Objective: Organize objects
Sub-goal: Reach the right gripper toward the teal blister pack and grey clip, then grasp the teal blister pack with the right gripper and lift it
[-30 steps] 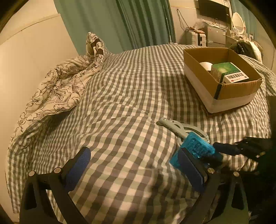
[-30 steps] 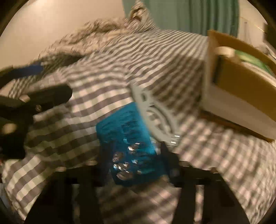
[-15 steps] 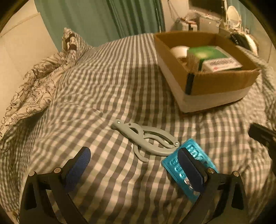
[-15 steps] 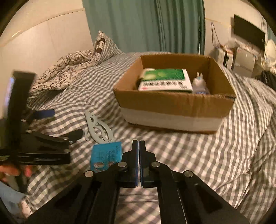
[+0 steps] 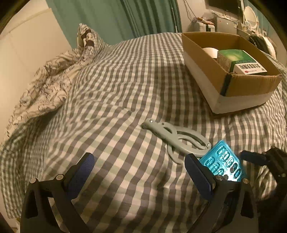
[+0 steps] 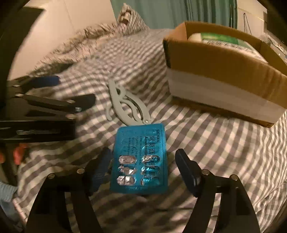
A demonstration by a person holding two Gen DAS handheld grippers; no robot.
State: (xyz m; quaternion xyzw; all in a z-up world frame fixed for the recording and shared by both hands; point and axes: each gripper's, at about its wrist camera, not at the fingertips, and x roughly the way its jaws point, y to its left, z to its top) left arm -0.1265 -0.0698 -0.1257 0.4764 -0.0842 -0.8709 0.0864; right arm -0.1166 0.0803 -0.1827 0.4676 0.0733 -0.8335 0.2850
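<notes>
**Blue blister pack between spread fingers on the checked bed**

In the right wrist view, the right gripper [image 6: 143, 172] fills the bottom of the frame with its two black fingers spread wide. A flat turquoise-blue foil blister pack of pills [image 6: 140, 159] lies on the grey-and-white checked bedspread [image 6: 206, 143] in the lower centre, in the gap between those fingers. The left finger's blue pad sits just beside the pack's left edge; whether it touches cannot be told. The right finger stands clear of the pack. Several pockets at the pack's near end look crushed and silvery.

Just above the pack, at mid-frame, lies a pale grey plastic folding hanger-like tool [image 6: 125, 105], its riveted tip meeting the pack's upper edge. In the upper right sits an open brown cardboard box with a white band around its base [image 6: 215, 71], holding a green-and-white carton [image 6: 222, 38] and a white roll-like item, only partly seen.

In the left wrist view, the left gripper [image 5: 141, 172] occupies the bottom of the frame, its blue-padded fingers parted wide over bare bedspread and holding nothing. The blister pack appears at lower right, just behind the right-hand finger, with the grey tool above and to its left. The cardboard box stands at upper right. A rumpled white quilt with black floral print [image 5: 46, 86] is bunched at the left, and green curtains [image 5: 143, 16] hang along the top.
</notes>
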